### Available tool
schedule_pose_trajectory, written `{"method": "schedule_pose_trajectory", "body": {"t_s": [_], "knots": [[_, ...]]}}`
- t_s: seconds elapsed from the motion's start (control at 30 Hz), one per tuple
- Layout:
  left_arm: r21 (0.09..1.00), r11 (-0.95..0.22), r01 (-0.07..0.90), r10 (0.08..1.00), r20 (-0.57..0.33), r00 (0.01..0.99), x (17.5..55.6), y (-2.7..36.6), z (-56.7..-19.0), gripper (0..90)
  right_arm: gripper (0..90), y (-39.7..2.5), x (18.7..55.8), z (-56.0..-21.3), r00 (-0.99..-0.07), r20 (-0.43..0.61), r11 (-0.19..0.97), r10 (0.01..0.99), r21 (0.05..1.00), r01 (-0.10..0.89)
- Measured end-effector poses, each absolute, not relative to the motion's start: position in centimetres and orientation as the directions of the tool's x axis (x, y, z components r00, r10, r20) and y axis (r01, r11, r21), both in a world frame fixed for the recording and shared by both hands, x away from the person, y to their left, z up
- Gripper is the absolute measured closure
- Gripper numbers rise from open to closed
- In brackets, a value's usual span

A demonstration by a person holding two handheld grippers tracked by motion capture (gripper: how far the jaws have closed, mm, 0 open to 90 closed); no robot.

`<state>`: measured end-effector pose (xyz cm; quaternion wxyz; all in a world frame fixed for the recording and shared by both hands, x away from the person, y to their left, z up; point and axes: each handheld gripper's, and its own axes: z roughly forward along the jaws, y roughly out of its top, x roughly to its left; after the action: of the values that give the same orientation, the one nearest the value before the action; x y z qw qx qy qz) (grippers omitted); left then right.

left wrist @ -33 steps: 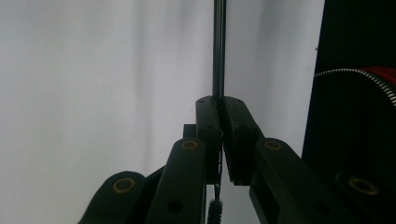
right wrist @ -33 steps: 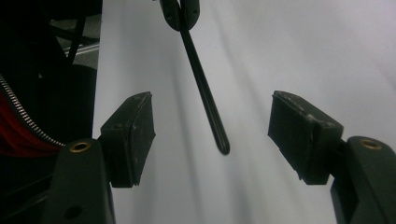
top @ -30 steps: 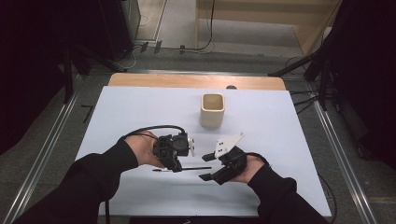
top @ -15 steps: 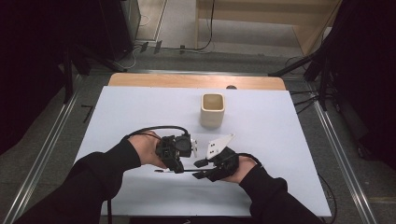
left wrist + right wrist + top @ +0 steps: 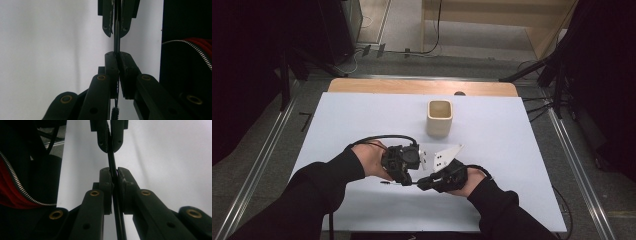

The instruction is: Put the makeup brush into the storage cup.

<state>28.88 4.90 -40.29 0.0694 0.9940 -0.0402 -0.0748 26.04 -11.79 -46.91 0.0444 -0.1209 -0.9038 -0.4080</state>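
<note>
A thin black brush rod (image 5: 398, 183) is held low over the white table (image 5: 512, 150), near its front edge. My left gripper (image 5: 410, 181) and my right gripper (image 5: 419, 184) meet tip to tip, both shut on it. In the left gripper view my own jaws (image 5: 116, 54) pinch the rod (image 5: 116, 43), and its bristled end (image 5: 114, 113) shows below them. The right gripper's jaws (image 5: 116, 28) clamp it just ahead. In the right gripper view my jaws (image 5: 113, 171) grip the rod (image 5: 111, 160), with the left gripper (image 5: 110, 143) shut on it beyond.
A cream square cup (image 5: 439, 118) stands upright behind the grippers, toward the table's back middle. A wooden strip (image 5: 422, 87) runs along the far edge. Metal rails (image 5: 267, 145) flank both sides. Black sleeves enter from the bottom.
The right hand has moved left, bringing its gripper close up against the left gripper along the rod. The left hand has stayed nearly still.
</note>
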Motion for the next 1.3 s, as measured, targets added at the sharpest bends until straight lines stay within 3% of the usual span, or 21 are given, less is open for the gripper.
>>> {"method": "schedule_pose_trajectory", "body": {"t_s": [0.23, 0.47, 0.57, 0.97, 1.3], "knots": [[0.181, -0.980, -0.077, -0.104, -0.141, 0.984, 28.9, 5.0, -40.1, 83.7, 86.0, -11.8, 25.9, -46.9, -0.972, 0.175, 0.641, 0.156, 0.731, 0.234], [0.248, -0.968, 0.036, -0.007, -0.173, 0.985, 30.2, 5.8, -39.9, 49.2, 86.0, -12.2, 26.1, -46.8, -0.966, 0.189, 0.634, 0.179, 0.728, 0.260], [0.278, -0.957, 0.086, 0.034, -0.188, 0.982, 30.8, 6.3, -40.0, 42.2, 86.0, -12.3, 26.2, -46.8, -0.963, 0.194, 0.634, 0.187, 0.725, 0.270], [0.372, -0.911, 0.179, 0.112, -0.195, 0.974, 31.7, 7.8, -40.1, 33.2, 86.0, -13.3, 26.3, -46.7, -0.953, 0.202, 0.614, 0.226, 0.730, 0.300], [0.429, -0.874, 0.230, 0.150, -0.212, 0.966, 32.0, 8.8, -40.4, 33.5, 85.9, -14.2, 26.1, -46.6, -0.939, 0.213, 0.598, 0.271, 0.727, 0.338]]}}
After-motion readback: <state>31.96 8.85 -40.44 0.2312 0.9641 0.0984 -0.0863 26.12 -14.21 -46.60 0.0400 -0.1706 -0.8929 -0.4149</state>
